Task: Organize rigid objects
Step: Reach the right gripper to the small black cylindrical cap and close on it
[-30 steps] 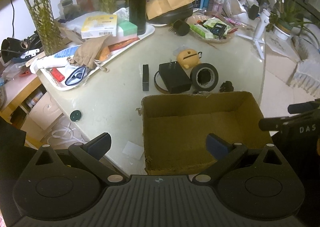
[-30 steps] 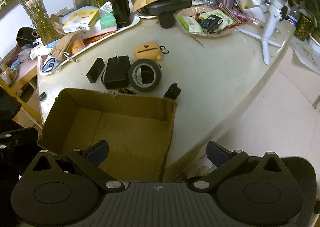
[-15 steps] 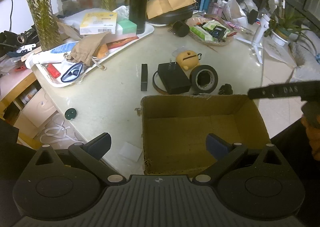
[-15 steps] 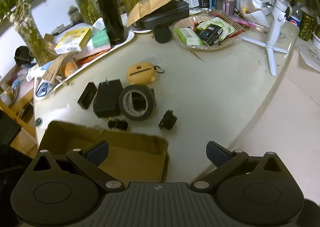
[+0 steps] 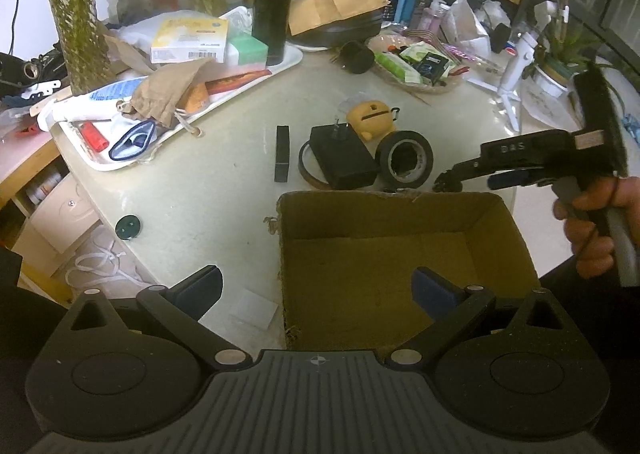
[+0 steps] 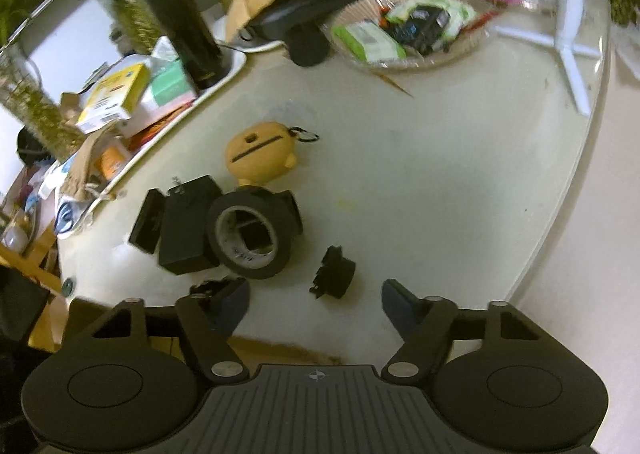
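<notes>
Right wrist view: you're narrowing the R gripper (image 6: 316,300), still empty, over the black clip (image 6: 334,272). Looks light, rigid; pinch across its body.

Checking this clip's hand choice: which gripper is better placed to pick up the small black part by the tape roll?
Right. The right gripper hangs just over the small black part, jaws closing around it but not yet touching. The left gripper waits open over the cardboard box.

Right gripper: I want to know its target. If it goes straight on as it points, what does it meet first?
Probably the small black knob-like part on the pale tabletop, lying just ahead between the right gripper's open, closing fingers; depth is unclear.
</notes>
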Action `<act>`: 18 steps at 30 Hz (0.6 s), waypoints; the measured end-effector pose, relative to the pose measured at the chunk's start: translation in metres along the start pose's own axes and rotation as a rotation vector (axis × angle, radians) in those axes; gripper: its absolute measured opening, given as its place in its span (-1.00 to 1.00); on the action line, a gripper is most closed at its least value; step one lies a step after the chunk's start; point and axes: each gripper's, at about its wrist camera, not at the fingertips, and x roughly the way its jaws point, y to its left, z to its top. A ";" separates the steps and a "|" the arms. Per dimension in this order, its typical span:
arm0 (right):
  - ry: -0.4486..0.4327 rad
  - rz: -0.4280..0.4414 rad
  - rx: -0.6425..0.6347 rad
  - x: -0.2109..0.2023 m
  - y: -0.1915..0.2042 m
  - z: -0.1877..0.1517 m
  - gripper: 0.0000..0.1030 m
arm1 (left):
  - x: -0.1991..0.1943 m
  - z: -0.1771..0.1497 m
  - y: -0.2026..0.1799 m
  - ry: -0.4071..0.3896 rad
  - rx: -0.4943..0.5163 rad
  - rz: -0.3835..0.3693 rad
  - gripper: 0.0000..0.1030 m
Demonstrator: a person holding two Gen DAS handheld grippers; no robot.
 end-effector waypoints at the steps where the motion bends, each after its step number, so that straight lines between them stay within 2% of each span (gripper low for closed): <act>1: 0.006 -0.004 0.010 0.004 -0.002 0.002 0.33 | 0.001 0.000 0.001 0.000 -0.002 -0.001 1.00; 4: 0.016 -0.017 0.037 0.015 -0.008 0.007 0.29 | 0.003 0.000 0.003 0.000 -0.007 -0.008 1.00; 11: 0.072 0.021 0.134 0.036 -0.018 0.015 0.12 | 0.008 0.002 0.006 0.005 -0.020 -0.012 1.00; 14: 0.099 0.040 0.177 0.044 -0.022 0.016 -0.07 | 0.007 0.002 0.008 0.002 -0.025 -0.014 1.00; 16: 0.112 0.031 0.188 0.049 -0.023 0.016 -0.35 | 0.007 0.003 0.008 0.001 -0.026 -0.013 1.00; 18: 0.112 0.018 0.172 0.050 -0.020 0.016 -0.50 | 0.008 0.003 0.008 -0.001 -0.026 -0.011 1.00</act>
